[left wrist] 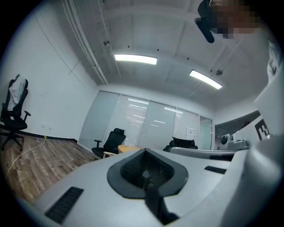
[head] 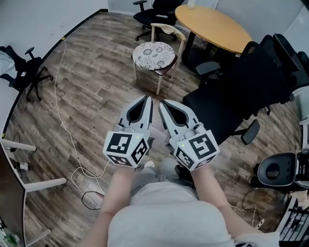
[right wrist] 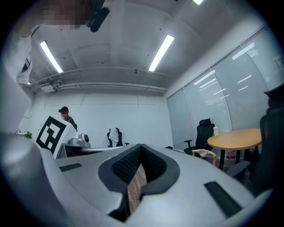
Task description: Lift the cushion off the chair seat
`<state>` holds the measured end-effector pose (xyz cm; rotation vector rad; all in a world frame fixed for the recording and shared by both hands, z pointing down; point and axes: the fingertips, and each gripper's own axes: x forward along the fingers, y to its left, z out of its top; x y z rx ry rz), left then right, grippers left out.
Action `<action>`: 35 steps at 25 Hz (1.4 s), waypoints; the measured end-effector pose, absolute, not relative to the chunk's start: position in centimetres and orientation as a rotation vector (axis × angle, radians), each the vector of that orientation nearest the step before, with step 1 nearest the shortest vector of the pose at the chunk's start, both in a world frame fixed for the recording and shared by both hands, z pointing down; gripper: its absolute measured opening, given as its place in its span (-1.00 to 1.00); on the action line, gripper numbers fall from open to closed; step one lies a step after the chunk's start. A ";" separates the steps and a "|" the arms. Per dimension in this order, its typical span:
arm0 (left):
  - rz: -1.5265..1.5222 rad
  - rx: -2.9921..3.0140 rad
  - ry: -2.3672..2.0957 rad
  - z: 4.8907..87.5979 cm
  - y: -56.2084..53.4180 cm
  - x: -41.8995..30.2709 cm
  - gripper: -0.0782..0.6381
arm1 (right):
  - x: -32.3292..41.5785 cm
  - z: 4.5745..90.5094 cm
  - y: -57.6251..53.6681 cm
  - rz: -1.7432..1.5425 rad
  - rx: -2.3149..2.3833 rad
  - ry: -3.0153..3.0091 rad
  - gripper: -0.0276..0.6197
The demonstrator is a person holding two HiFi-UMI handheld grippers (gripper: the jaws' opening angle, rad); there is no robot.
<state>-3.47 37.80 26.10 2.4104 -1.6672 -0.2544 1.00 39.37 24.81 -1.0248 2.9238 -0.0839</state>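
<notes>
The cushion (head: 153, 54), round with a pale lace-like pattern, lies flat on the seat of a light wooden chair (head: 159, 83) and covers the seat almost to its edges, so that only a dark strip of seat shows at the near right edge. Nothing touches it. The chair stands on the wood-plank floor (head: 87, 87), its back toward a round yellow table (head: 212, 26) just behind it; the table top also shows at the right of the right gripper view (right wrist: 235, 137). Black office chairs stand around: one large one (head: 231, 96) to the right of the wooden chair, another (head: 154, 12) beyond the table's left edge, and one (head: 24, 70) well apart near the left wall. A white cable (head: 65, 120) trails across the floor from the far wall toward the person. The two grippers are held side by side in front of the person's body, well short of the chair and pointing toward it. The left gripper (head: 147, 98) has its jaws drawn together, tips meeting, with nothing between them; its own view (left wrist: 144, 153) shows only the hollow behind the closed tips. The right gripper (head: 161, 102) is the same: jaws closed and empty, with only a sliver of floor visible through the seam in its own view (right wrist: 141, 146). In that view a second person (right wrist: 66, 117) stands by the far wall.
</notes>
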 end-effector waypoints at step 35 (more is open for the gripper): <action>-0.136 2.433 -1.637 27.1 4.3 -5.9 -0.77 | -1.9 27.3 5.0 -0.178 -1.160 3.002 -0.84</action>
